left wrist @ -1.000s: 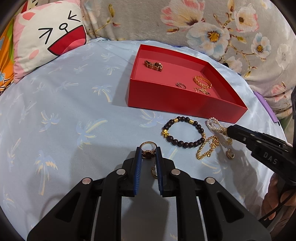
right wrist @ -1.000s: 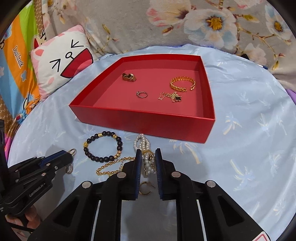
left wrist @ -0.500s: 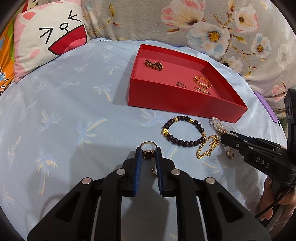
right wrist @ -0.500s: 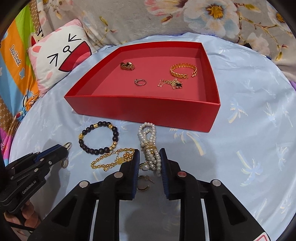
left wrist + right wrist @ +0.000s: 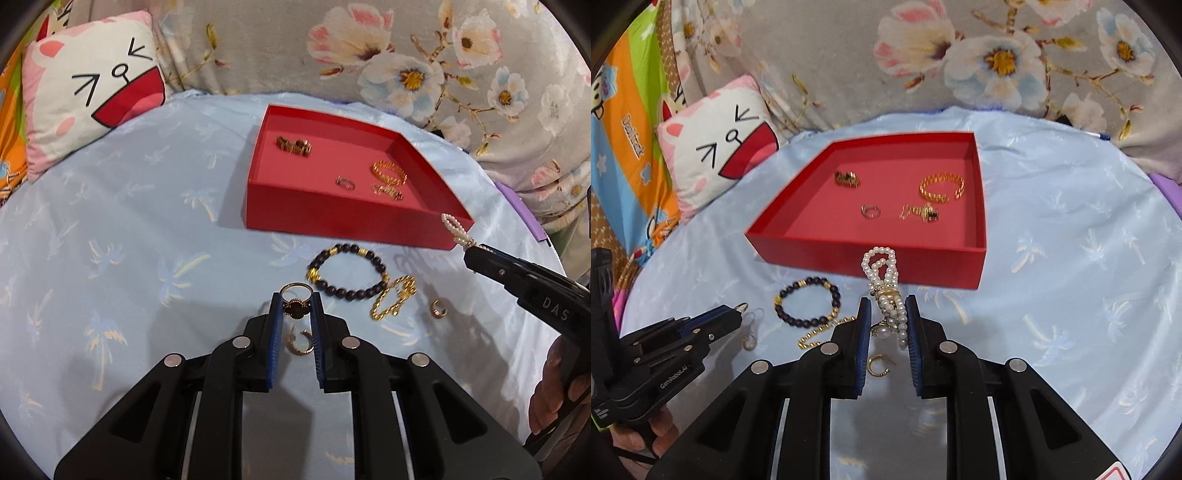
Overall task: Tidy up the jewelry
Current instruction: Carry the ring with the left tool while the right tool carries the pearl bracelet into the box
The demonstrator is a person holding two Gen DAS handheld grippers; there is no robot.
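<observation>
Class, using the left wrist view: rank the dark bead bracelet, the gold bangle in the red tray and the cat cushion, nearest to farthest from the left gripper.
1. Dark bead bracelet, just right of the left gripper on the blue cloth.
2. Gold bangle, inside the red tray, right side.
3. Cat cushion, far back left.

A home bedroom is showing: a cartoon-cat pillow (image 5: 92,85) is lying on a palm-print sheet (image 5: 110,240), floral blanket (image 5: 997,66) along the top.
</observation>
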